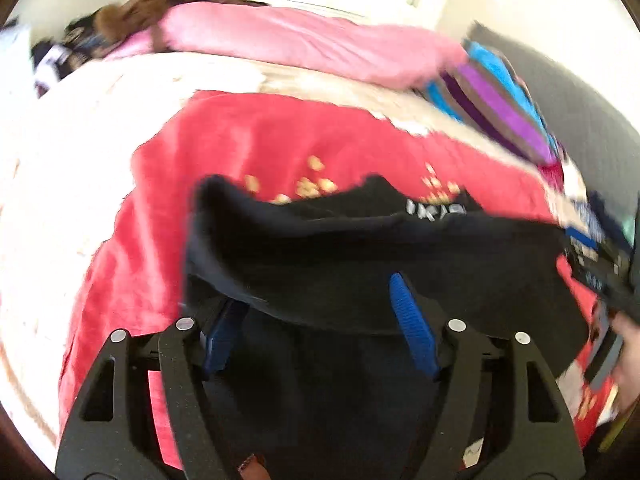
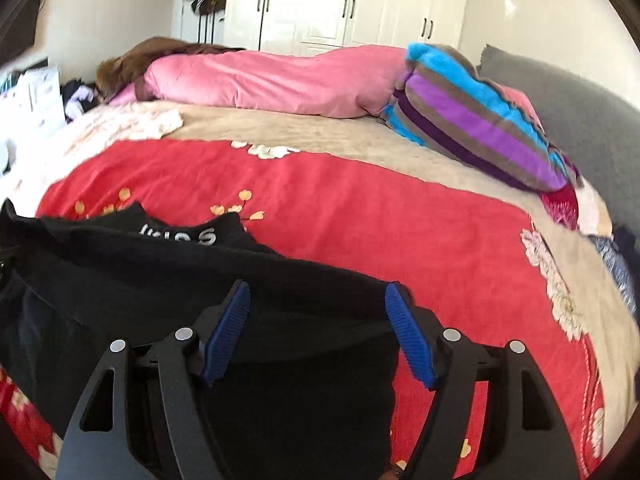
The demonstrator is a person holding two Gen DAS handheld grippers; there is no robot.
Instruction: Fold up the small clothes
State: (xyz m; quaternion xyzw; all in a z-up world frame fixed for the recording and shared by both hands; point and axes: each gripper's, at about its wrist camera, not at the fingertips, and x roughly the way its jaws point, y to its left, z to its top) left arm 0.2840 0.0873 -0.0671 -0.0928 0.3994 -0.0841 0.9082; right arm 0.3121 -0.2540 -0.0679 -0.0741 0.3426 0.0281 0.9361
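Observation:
A black garment [image 1: 360,256] with white lettering lies on a red flowered blanket [image 1: 248,148] on the bed. In the left wrist view, my left gripper [image 1: 320,300] is open, its blue pads [image 1: 412,320] spread over the garment's near folded edge; cloth covers the tip of the left pad. In the right wrist view, the same black garment [image 2: 168,280] lies at the lower left, and my right gripper [image 2: 318,296] is open, its pads [image 2: 408,336] astride the garment's right edge. The right gripper's body [image 1: 600,264] shows at the far right of the left wrist view.
A pink duvet [image 2: 272,76] lies across the back of the bed. A striped blue and purple pillow [image 2: 472,120] and a grey headboard [image 2: 580,112] are at the right. Other clothes [image 2: 620,264] lie at the bed's right edge. White wardrobes [image 2: 340,0] stand behind.

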